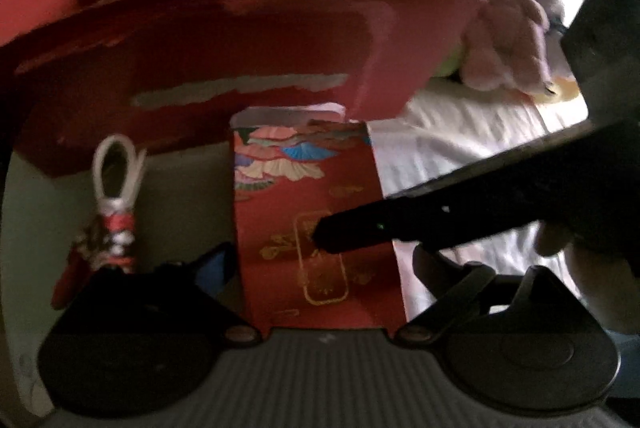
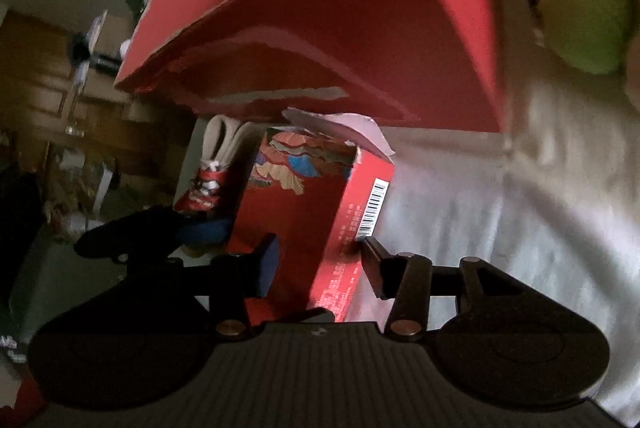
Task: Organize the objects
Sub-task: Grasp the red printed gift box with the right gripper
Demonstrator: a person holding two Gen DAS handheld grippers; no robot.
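Item 1. Right gripper (image 2: 316,260): fingers clenched on the small red carton (image 2: 316,204), one blue-padded finger (image 2: 267,264) on its printed face, the other against the barcode side. Held tilted, its torn white flap pointing at 12 o'clock toward the big box, presumably so it can be carried in mouth-first.

Item 2. Left gripper (image 1: 320,260): the same carton (image 1: 316,220) lies between its spread fingers; whether they touch it I cannot tell. The right gripper crosses in from 3 o'clock and covers part of the gold panel.

Item 3. Small red carton, markings: fan-and-cloud artwork in blue, pink and cream; a gold-framed panel with gold characters, too blurred to read; a barcode and fine white print on the side, also illegible. No brand can be made out.

Item 4. Miniature red-and-white sneaker (image 1: 114,212), at 9 o'clock of the carton, lace loop upward, beside the left finger.

Item 5. Large red box (image 1: 240,40), at 12 o'clock, open, with torn label strips; the likely container.

Item 6. Pink plush toy (image 1: 508,40), at 2 o'clock on the white sheet (image 1: 460,148).
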